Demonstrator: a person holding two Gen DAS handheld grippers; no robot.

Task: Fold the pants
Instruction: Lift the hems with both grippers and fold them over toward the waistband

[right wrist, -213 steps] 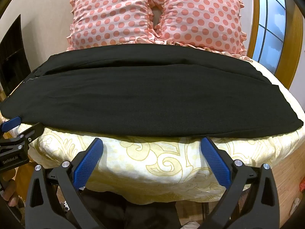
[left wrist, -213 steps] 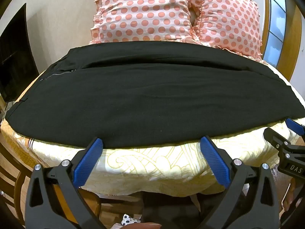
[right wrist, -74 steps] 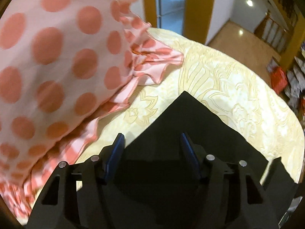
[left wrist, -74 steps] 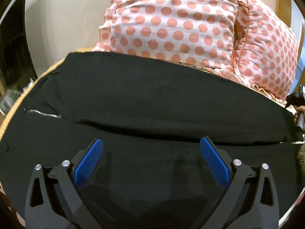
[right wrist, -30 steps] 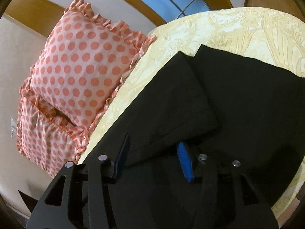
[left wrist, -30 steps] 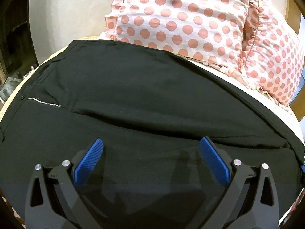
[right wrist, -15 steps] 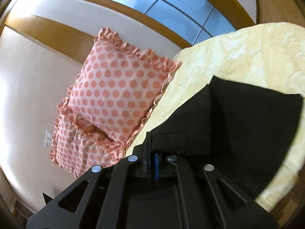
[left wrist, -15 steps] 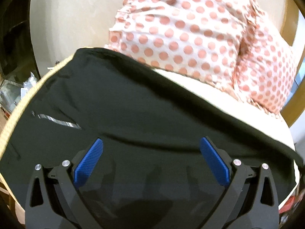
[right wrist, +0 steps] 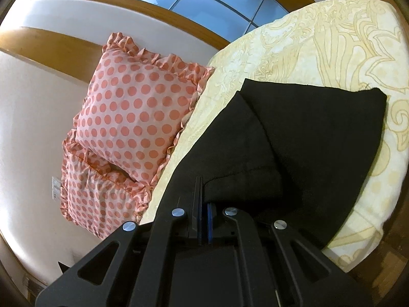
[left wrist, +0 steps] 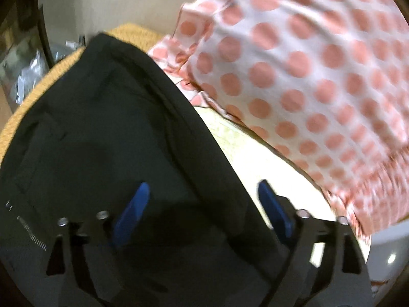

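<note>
Right wrist: right tool (right wrist: pixel 203 199) pinching pants (right wrist: pixel 306 138) | left tool (left wrist: pixel 202 204) closing, nothing pinched

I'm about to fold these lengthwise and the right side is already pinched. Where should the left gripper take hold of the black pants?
Probably the far long edge of the black pants, near the waist end, coming from above. That edge runs free along the bedsheet beside the pillow. The left gripper straddles it, its jaws closing, no grip yet.
</note>
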